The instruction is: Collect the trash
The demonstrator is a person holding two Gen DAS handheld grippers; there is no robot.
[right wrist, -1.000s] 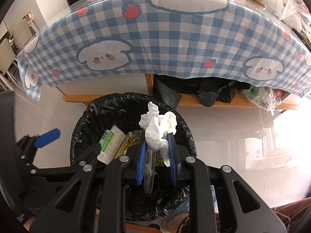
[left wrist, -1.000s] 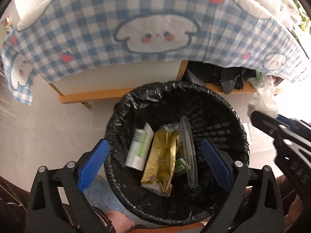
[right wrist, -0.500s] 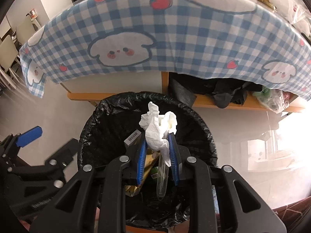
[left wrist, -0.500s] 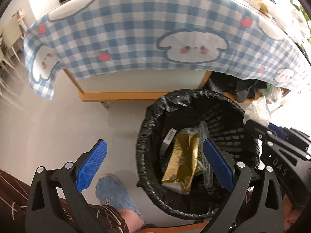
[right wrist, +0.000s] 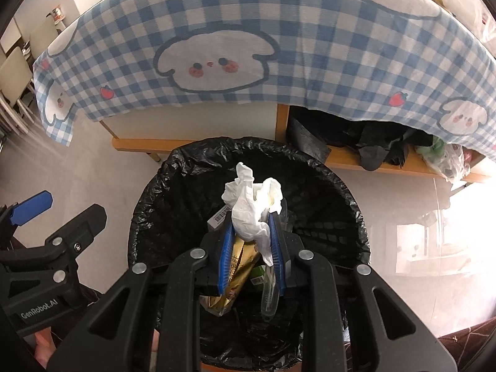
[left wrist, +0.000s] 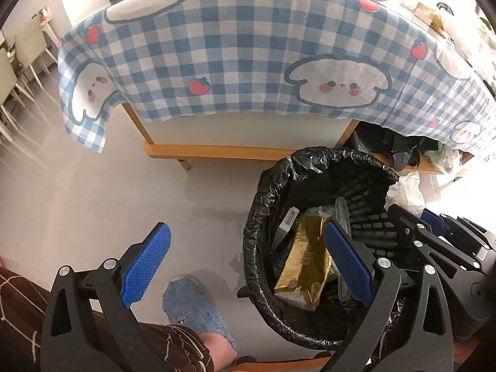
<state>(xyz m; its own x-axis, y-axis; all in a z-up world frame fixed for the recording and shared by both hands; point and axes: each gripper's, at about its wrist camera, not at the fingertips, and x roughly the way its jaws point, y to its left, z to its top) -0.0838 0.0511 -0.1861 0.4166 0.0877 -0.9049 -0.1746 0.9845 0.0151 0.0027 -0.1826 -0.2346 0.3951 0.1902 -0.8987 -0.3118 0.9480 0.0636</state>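
Beside the checked tablecloth [right wrist: 248, 31], over the bin [right wrist: 341, 192], the right gripper [right wrist: 252, 241] clamps a crumpled tissue [right wrist: 251, 210] while the left gripper [left wrist: 245, 257] gapes empty.

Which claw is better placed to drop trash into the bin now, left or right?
Right. The right claw is shut on the crumpled tissue directly over the black-lined trash bin. The left claw is open, holds nothing and sits beside the bin.

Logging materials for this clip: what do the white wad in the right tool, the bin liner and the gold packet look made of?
White wad: soft matte tissue paper, judging by its crumpled folds. Bin liner: thin glossy black plastic film, wrinkled and glinting. Gold packet: probably metallised foil laminate, shiny with sharp creases.
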